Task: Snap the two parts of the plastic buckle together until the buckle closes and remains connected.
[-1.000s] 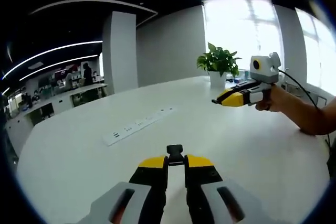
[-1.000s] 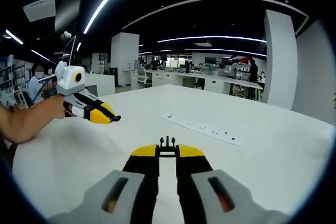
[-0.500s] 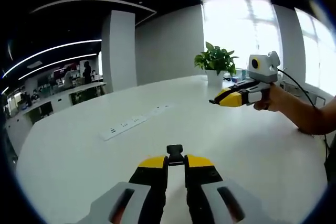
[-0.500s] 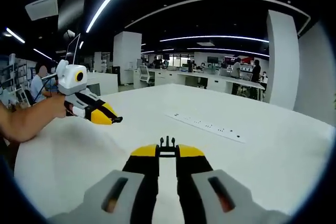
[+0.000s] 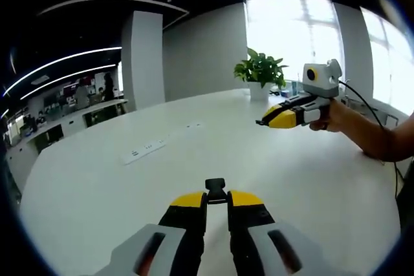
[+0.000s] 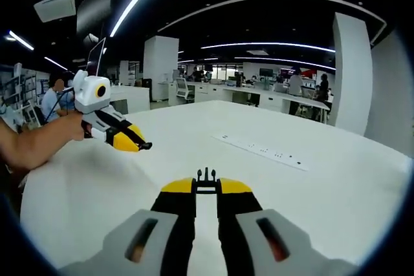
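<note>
Two grippers are up over one big white counter (image 5: 97, 185), and each one has one small black buckle part pinched in its fingers. Left gripper (image 5: 216, 200) fingers are squeezed together on the socket half (image 5: 215, 189), which pokes out at 12 o'clock from the yellow tips. Right gripper (image 6: 206, 187) fingers are squeezed together on the pronged half (image 6: 206, 175) the same way. The two halves are well apart and not joined.

In the left gripper view, the right gripper sits at 2 o'clock, held by a hand (image 5: 336, 116). In the right gripper view, the left gripper sits at 10 o'clock.

One white power strip (image 6: 264, 151) lies flat on the counter, away from both grippers. One potted plant (image 5: 260, 72) stands near the far rim. The counter between the grippers is wide and bare, with lots of room to move.
</note>
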